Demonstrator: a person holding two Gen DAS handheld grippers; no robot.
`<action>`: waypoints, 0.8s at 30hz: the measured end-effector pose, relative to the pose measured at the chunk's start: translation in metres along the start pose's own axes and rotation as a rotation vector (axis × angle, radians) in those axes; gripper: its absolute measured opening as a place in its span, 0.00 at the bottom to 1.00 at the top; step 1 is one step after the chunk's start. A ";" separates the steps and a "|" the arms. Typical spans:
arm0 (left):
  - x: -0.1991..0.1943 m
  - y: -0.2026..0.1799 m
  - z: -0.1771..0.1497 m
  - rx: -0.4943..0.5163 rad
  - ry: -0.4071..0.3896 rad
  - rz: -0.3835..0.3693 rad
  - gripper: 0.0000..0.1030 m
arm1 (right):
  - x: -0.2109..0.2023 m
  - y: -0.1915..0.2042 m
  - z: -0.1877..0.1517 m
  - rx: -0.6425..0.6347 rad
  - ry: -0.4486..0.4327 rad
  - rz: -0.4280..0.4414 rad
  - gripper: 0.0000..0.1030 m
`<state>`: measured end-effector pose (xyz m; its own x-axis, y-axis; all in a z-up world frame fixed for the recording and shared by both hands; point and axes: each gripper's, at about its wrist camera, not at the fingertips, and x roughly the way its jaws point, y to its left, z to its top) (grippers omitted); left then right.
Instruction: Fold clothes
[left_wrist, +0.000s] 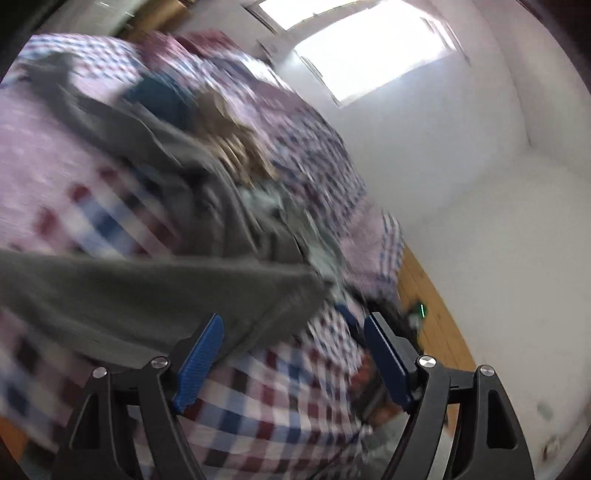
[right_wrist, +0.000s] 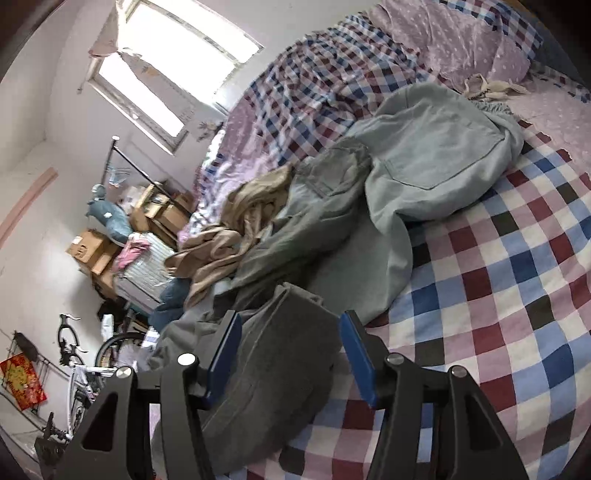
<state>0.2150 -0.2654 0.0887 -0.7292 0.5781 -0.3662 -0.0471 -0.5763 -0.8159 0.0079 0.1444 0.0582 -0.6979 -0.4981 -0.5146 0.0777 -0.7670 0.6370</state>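
In the blurred left wrist view, the left gripper is seen with its blue pads spread apart and nothing held between them; a dark grey garment lies across the checked bedspread just ahead of the left pad, and whether it is touched cannot be told. A tan garment is piled farther along the bed, with a window in the white wall beyond. In the right wrist view, cardboard boxes and a bicycle are seen at the left, beside the bed. The right gripper is held apart, with a folded dark grey garment lying between its pads, unclamped. A light grey-green garment is spread farther up the checked bedspread.
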 end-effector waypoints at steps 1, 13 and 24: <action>0.007 -0.001 -0.003 0.001 0.023 -0.011 0.80 | 0.004 0.000 0.001 -0.003 0.006 -0.006 0.57; 0.045 0.010 -0.018 -0.086 0.175 -0.097 0.80 | 0.026 0.012 0.005 -0.031 0.054 -0.060 0.06; 0.042 0.005 -0.020 -0.062 0.147 -0.110 0.80 | -0.093 0.025 -0.037 -0.126 -0.081 0.001 0.03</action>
<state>0.1975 -0.2328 0.0603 -0.6144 0.7162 -0.3309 -0.0753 -0.4708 -0.8790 0.1009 0.1564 0.1012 -0.7527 -0.4687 -0.4623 0.1637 -0.8134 0.5582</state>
